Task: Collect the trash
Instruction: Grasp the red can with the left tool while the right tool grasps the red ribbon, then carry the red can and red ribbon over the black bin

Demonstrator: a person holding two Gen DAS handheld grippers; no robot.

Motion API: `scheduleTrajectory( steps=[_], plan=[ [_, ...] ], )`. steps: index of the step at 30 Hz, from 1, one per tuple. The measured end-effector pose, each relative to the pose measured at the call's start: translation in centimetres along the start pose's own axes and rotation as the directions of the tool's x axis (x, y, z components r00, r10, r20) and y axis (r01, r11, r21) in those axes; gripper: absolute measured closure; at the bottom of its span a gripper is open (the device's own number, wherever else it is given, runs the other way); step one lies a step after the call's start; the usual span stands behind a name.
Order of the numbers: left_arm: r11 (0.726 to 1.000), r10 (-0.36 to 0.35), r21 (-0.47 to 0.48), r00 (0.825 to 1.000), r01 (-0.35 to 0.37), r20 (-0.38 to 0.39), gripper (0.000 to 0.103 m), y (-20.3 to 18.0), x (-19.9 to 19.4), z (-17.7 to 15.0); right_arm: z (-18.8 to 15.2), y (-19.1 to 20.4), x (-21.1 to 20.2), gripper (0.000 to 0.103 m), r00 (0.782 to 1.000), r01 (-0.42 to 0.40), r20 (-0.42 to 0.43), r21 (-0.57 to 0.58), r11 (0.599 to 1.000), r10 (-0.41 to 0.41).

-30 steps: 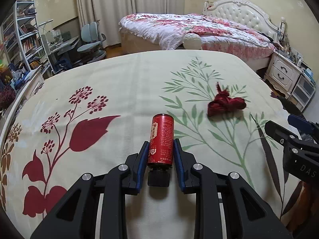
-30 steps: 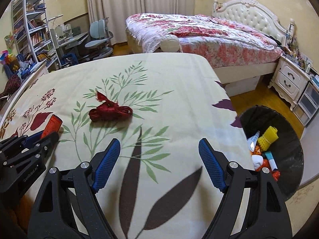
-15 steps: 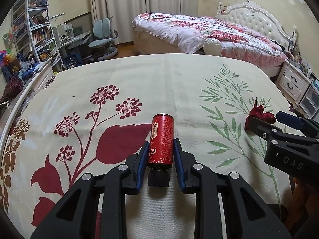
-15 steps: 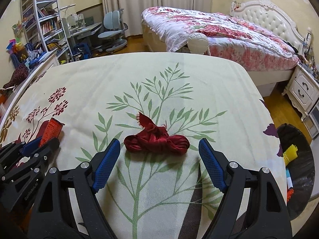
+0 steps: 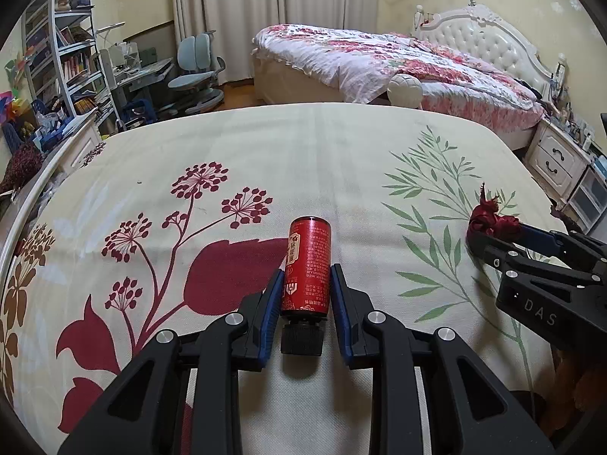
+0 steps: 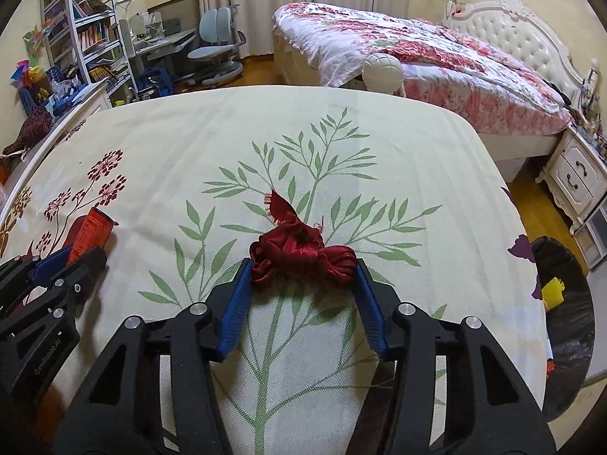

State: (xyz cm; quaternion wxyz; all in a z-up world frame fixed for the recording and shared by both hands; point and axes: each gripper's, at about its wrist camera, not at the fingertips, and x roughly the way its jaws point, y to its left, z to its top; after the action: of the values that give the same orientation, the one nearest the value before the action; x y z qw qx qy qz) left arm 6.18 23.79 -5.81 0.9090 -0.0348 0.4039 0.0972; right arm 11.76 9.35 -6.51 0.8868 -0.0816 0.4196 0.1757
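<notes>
Now the left gripper [image 5: 305, 291] is squeezing the red can [image 5: 308, 265] tight over the table [image 5: 265, 159]. The right gripper [image 6: 303, 276] is sitting around the red string [image 6: 303, 253], pads touching both sides. The soft string could be slipping out before the bin [image 6: 565, 326].

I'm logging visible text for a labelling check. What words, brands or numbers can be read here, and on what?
"DAS": on the right hand-held gripper body, seen from the left wrist view.
"GenRobot.AI": on the left hand-held gripper body, seen from the right wrist view; small, read with some doubt.
Red can: printed characters, too small to read.
Book spines on the shelf: too blurred to read.
</notes>
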Motion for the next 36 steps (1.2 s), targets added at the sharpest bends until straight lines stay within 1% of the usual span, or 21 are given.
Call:
scheduleTrajectory(
  steps=[1,10,23,36],
  plan=[
    [1.000,0.000,0.000,1.000,0.000,0.002,0.076,-0.1,0.0,0.0,-0.1,0.0,-0.1,0.058,1.000,0.000,0.002,0.000,1.000,0.000],
    [1.000,-0.004,0.014,1.000,0.004,0.009,0.076,-0.8,-0.6,-0.3,-1.8,-1.1,-1.7,0.069,1.000,-0.012,0.021,0.031,0.999,0.011],
    [0.999,-0.033,0.026,0.999,0.033,0.020,0.076,-2.9,-1.7,-1.0,-3.9,-3.8,-4.1,0.072,0.999,0.012,0.048,0.077,0.997,-0.016],
    [0.991,-0.108,0.090,0.993,0.103,0.052,0.076,-8.1,-3.7,-1.2,-6.2,-7.9,-7.4,0.072,0.992,0.076,0.092,0.142,0.987,-0.089]
  ],
)
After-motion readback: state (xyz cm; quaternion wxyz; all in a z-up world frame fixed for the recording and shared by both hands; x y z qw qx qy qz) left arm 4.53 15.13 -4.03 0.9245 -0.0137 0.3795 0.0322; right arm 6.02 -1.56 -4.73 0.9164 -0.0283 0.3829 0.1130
